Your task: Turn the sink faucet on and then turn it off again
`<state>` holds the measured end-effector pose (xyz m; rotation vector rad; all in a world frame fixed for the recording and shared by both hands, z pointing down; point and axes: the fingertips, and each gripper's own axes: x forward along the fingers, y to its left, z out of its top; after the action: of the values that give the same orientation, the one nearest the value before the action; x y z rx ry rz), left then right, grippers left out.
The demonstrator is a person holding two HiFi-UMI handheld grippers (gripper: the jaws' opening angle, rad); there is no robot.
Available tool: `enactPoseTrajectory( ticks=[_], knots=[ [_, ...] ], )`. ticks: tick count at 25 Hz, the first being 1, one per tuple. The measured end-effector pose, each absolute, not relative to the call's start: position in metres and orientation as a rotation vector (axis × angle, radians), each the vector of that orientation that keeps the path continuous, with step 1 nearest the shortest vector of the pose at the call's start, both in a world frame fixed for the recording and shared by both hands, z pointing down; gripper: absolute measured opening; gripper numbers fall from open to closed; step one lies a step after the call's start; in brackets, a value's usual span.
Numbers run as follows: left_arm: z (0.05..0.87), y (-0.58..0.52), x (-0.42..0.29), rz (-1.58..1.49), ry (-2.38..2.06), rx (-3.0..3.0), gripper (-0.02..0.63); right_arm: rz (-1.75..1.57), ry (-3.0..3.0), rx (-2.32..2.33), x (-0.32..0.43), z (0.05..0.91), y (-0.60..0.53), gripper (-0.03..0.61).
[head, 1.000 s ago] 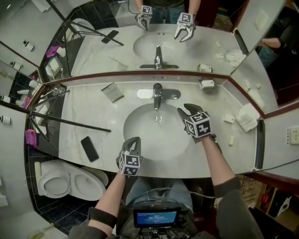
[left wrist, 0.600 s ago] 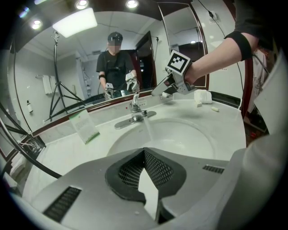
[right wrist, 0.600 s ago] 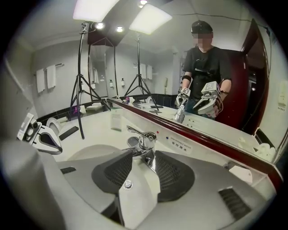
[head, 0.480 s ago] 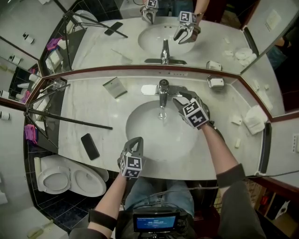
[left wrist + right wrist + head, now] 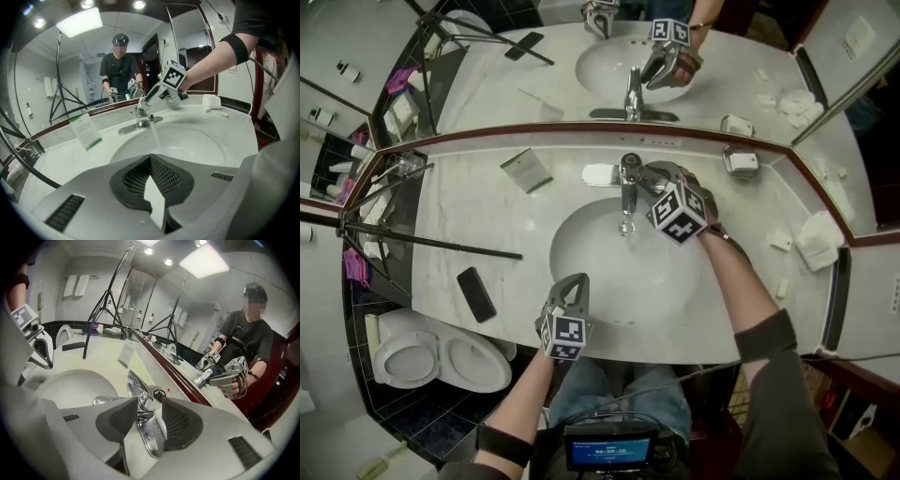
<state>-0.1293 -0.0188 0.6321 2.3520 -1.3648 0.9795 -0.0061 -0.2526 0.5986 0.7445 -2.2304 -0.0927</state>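
Note:
The chrome faucet [image 5: 625, 187] stands behind the white basin [image 5: 600, 281]. In the left gripper view a stream of water [image 5: 153, 133] runs from its spout [image 5: 142, 123]. My right gripper [image 5: 652, 178] is at the faucet head, and its jaws have just been opening. In the right gripper view the chrome lever [image 5: 151, 430] lies between the two dark pads of the right gripper [image 5: 149, 414], which stand apart on either side of it. My left gripper [image 5: 569, 284] hangs shut over the basin's near rim, holding nothing, and its closed tips [image 5: 152, 187] point at the faucet.
A black phone [image 5: 476, 293] and a leaflet card [image 5: 526, 169] lie on the counter at the left. A tripod leg [image 5: 431, 242] crosses the left counter. At the right are a soap dish [image 5: 741, 161] and a folded towel [image 5: 820, 239]. A mirror [image 5: 534, 84] rises behind, and a toilet [image 5: 441, 356] stands below left.
My right gripper has moved from over the basin's right side up and left to the faucet head, rolling as it went. The left gripper has stayed where it was.

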Motion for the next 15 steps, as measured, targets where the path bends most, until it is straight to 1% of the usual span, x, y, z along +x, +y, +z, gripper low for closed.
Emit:
enactPoseTrajectory(
  ticks=[10, 15],
  knots=[
    [0.640, -0.023, -0.135, 0.969, -1.371, 2.334, 0.002, -0.339, -2.174, 0.577, -0.036, 0.609, -0.261, 0.178],
    [0.649, -0.021, -0.139, 0.975, -1.361, 2.316, 0.002, -0.413, -2.152, 0.554, -0.036, 0.609, -0.259, 0.155]
  ],
)
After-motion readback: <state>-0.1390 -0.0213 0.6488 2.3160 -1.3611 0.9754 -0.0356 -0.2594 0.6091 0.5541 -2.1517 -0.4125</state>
